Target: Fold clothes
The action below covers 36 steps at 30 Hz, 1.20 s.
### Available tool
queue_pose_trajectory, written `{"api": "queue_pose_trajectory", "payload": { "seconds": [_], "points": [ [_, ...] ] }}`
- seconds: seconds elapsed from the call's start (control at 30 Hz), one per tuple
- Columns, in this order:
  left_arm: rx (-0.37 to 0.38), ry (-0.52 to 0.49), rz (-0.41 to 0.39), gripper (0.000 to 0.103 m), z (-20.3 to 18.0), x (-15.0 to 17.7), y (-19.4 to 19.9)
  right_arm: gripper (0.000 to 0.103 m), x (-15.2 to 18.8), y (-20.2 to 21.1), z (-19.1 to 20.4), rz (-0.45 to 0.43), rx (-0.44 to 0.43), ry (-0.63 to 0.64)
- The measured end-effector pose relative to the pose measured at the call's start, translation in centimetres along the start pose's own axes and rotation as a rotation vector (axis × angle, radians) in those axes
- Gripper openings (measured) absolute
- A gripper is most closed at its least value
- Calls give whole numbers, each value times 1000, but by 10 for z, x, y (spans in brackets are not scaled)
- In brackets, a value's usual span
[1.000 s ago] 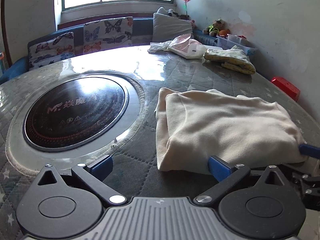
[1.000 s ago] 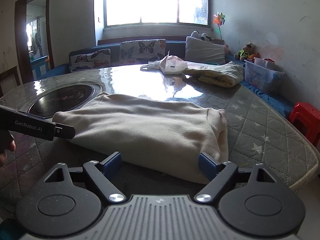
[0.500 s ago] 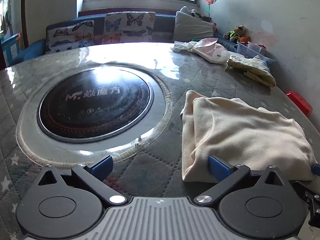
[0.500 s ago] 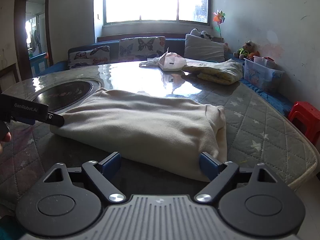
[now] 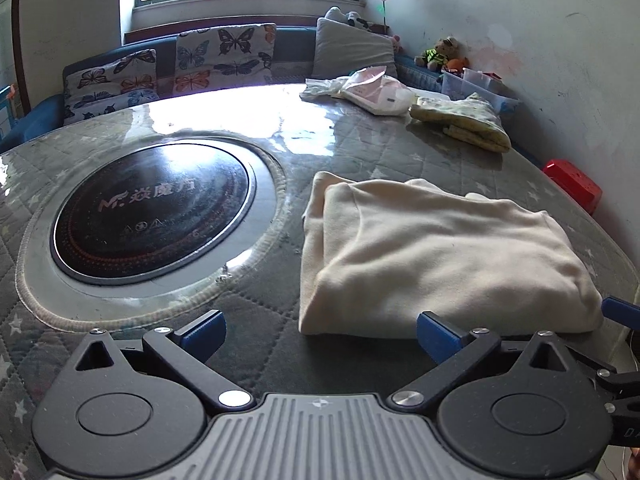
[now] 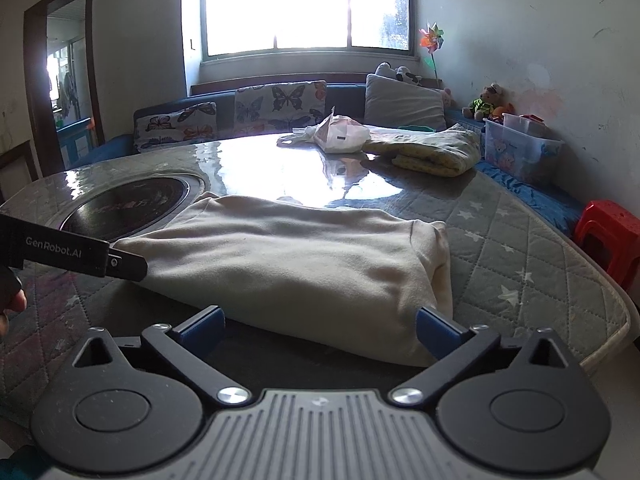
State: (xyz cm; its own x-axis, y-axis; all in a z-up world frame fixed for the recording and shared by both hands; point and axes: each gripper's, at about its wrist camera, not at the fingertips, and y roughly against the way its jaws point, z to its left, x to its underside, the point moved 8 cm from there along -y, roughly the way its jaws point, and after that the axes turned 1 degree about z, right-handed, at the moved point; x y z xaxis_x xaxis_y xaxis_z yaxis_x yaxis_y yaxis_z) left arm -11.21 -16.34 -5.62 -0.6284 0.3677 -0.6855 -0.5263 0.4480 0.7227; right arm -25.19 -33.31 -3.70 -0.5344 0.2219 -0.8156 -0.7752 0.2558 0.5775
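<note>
A cream garment (image 5: 440, 256) lies folded into a thick rectangle on the quilted table; it also shows in the right wrist view (image 6: 296, 264). My left gripper (image 5: 320, 334) is open and empty, at the garment's near left corner, its right fingertip (image 5: 438, 336) touching the fold's edge. My right gripper (image 6: 318, 330) is open and empty, with the garment's near edge between its fingers. The left gripper's body (image 6: 68, 254) shows at the left of the right wrist view.
A round black induction hob (image 5: 152, 212) is set in the table left of the garment. A folded yellow-green cloth (image 5: 464, 124) and a plastic bag (image 5: 372, 90) lie at the far side. A red stool (image 6: 608, 236) stands right of the table.
The left gripper has shifted and turned, so the garment sits further right and the hob further left in its view. The right gripper has barely moved. The garment lies still.
</note>
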Motion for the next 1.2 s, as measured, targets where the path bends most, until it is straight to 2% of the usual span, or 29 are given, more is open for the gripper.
{"api": "queue_pose_trajectory", "payload": {
  "seconds": [1.2],
  "points": [
    [32, -117, 41, 103, -42, 20, 5, 103, 10, 13, -4, -7, 28, -7]
  ]
}}
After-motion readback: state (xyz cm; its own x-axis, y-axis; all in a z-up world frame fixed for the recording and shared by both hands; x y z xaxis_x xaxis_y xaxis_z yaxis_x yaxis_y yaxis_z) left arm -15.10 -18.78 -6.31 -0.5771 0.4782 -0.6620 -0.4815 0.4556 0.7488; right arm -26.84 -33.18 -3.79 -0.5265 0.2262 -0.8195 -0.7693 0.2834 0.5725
